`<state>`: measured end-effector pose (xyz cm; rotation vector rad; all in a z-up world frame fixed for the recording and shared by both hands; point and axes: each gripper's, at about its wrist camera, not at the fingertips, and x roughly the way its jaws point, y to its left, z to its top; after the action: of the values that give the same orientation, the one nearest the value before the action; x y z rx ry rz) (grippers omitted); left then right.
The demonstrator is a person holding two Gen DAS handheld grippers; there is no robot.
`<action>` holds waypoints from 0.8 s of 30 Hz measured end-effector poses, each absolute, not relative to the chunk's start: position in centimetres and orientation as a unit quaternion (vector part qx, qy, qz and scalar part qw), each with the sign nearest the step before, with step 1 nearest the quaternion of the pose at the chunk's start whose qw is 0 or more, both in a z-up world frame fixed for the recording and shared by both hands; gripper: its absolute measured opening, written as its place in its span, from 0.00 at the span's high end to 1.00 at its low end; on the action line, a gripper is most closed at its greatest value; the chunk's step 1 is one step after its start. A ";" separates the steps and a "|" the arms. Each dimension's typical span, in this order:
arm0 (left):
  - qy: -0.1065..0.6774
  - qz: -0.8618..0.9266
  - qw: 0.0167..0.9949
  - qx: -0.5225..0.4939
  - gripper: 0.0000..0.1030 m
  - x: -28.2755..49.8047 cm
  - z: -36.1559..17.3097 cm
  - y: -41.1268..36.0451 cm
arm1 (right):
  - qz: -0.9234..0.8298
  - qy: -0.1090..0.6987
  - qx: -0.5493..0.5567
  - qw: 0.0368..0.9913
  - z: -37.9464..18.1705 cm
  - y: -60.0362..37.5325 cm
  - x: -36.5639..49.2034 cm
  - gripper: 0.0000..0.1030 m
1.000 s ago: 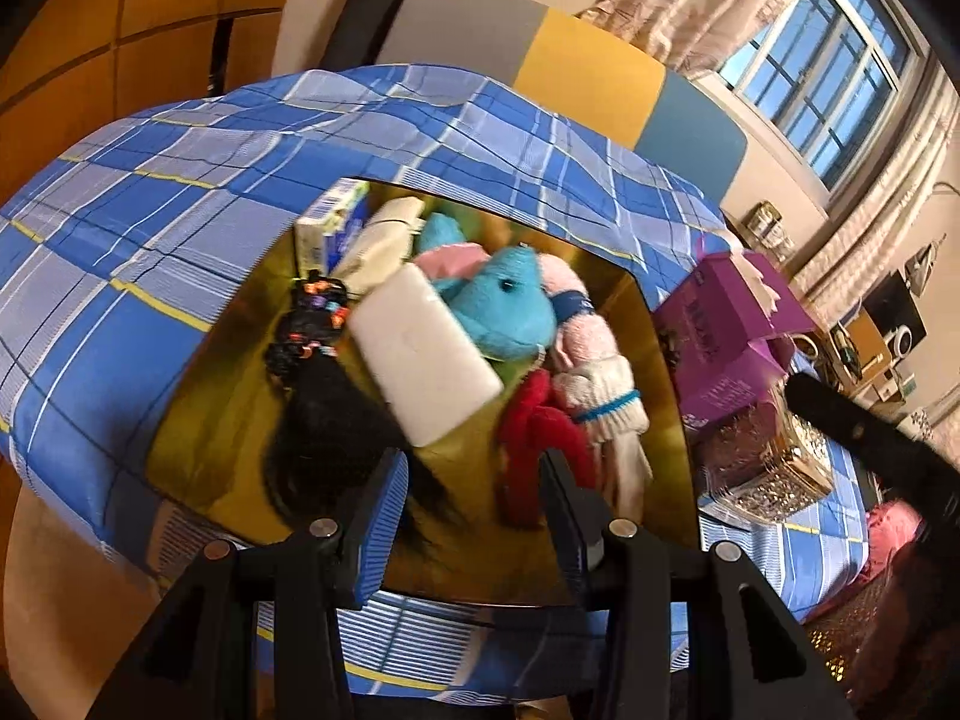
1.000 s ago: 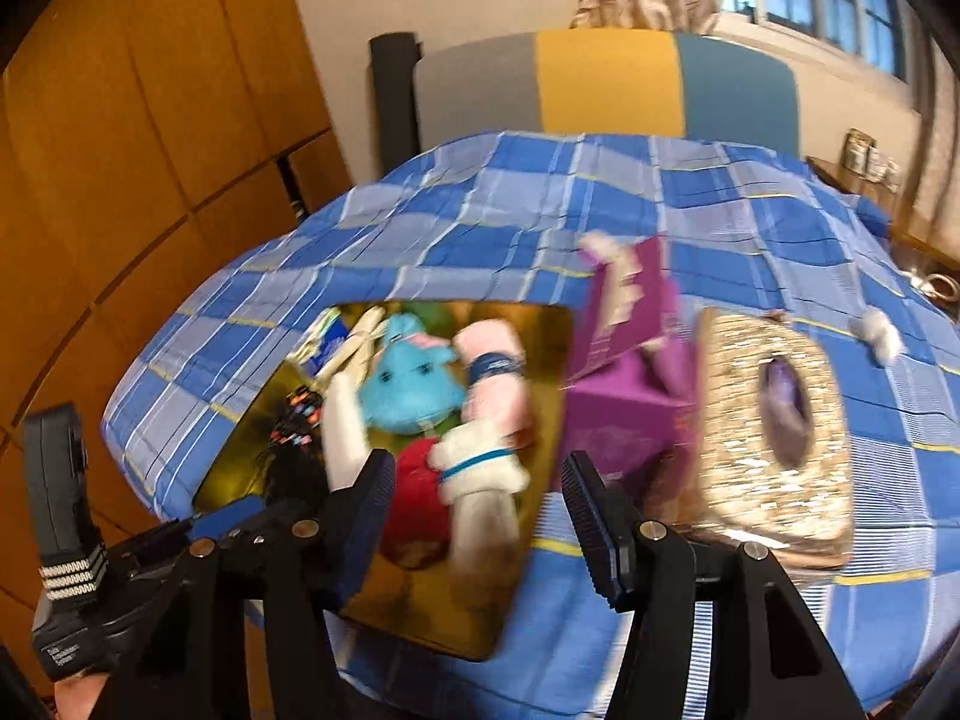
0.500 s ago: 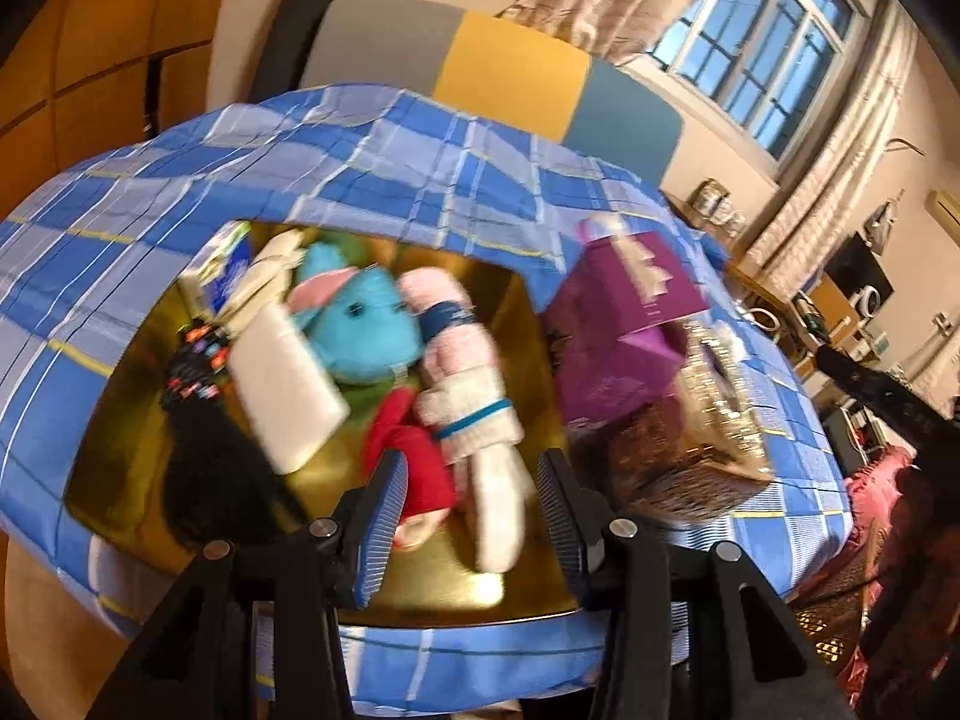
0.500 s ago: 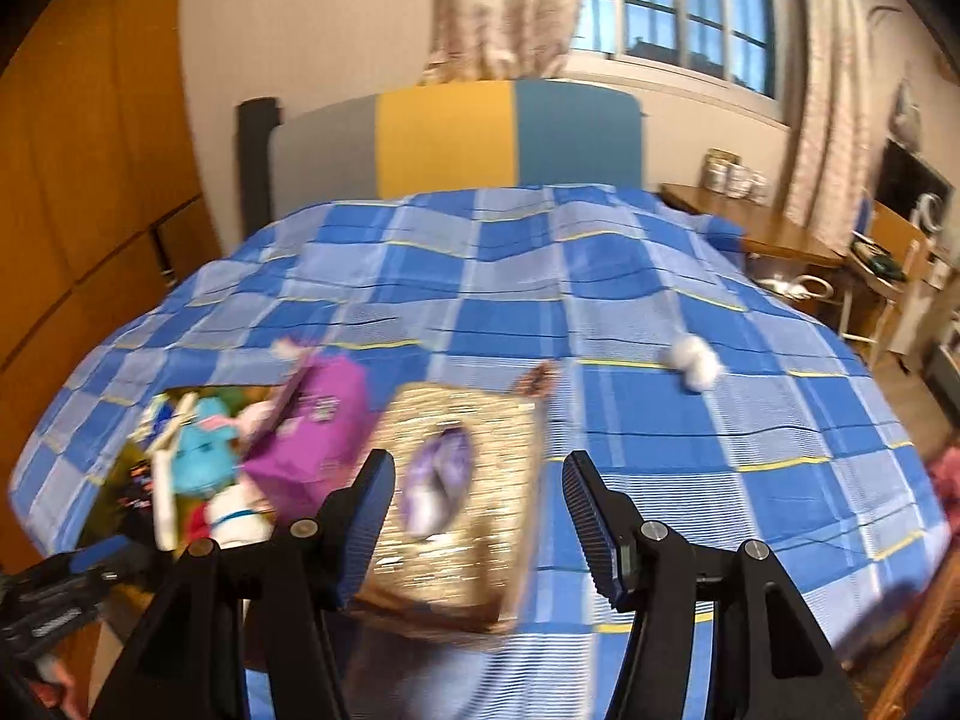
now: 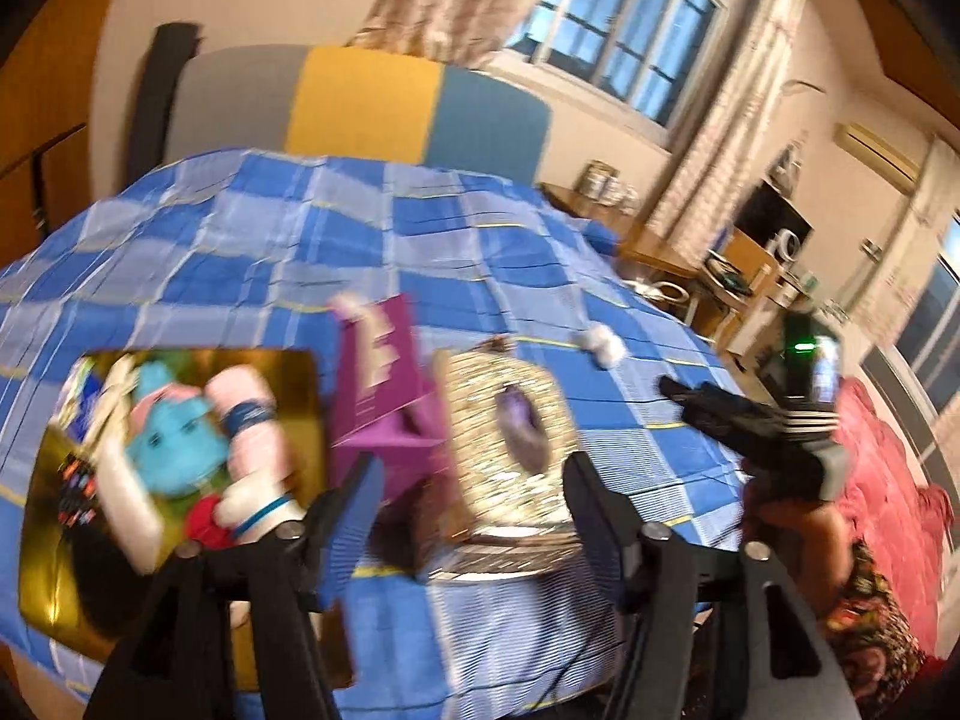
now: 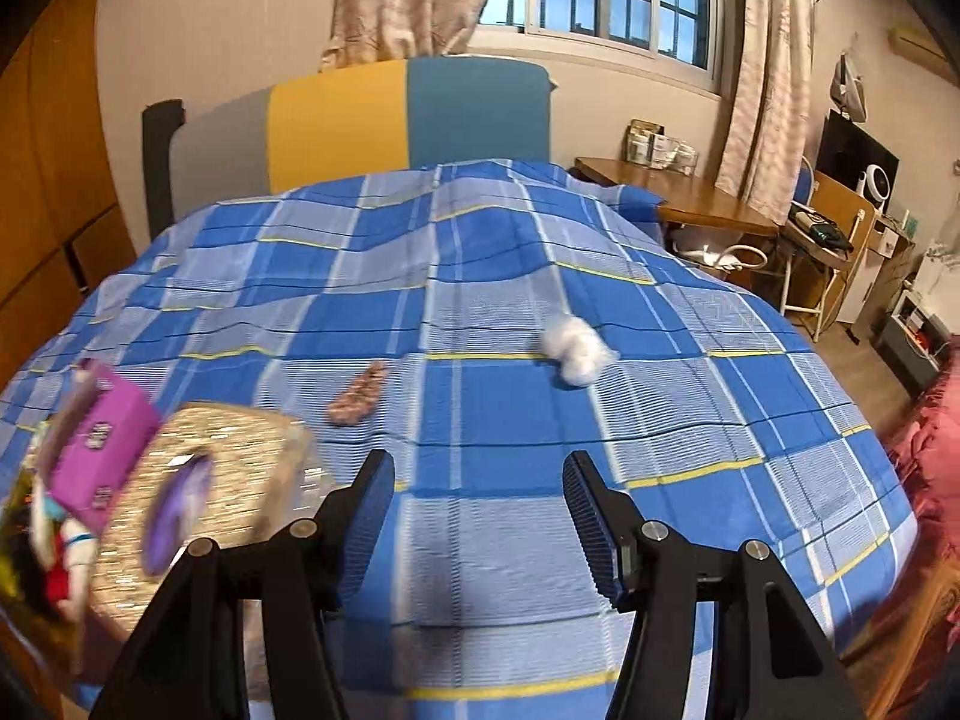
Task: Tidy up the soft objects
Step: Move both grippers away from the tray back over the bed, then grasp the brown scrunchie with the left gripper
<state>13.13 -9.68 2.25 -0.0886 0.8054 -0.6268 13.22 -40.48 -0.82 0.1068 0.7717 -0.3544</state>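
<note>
While my gold tray (image 5: 288, 372) holds plush toys (image 5: 174, 456), only the right view shows the brown strip (image 6: 358, 401); both grippers (image 5: 471, 501) (image 6: 478, 498) gape empty.

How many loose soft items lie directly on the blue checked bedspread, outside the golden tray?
2: a white fluffy ball toward the bed's middle, and a brown fuzzy piece left of it, beyond the glittery box. Others may be hidden.

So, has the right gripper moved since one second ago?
Yes. The right gripper has swung right: the gold tray was between its fingers, and now sits at the left edge, with the white fluff ahead.
</note>
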 end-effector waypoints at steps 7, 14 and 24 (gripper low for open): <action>0.400 -0.338 0.852 -0.014 0.35 14.6 3.9 -16.0 | -0.181 0.402 0.068 0.895 -4.7 -45.7 15.1 0.42; 0.433 -0.340 0.835 -0.003 0.35 18.8 5.1 -22.4 | -0.176 0.401 0.108 0.892 -7.3 -48.8 15.7 0.42; 0.523 -0.303 0.796 0.036 0.34 28.0 1.3 -31.8 | -0.157 0.390 0.144 0.896 -6.2 -49.4 15.6 0.38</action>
<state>28.03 -31.83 1.33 0.0780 1.1229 -0.6508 15.56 -49.42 -6.25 0.2979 0.8081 -0.3247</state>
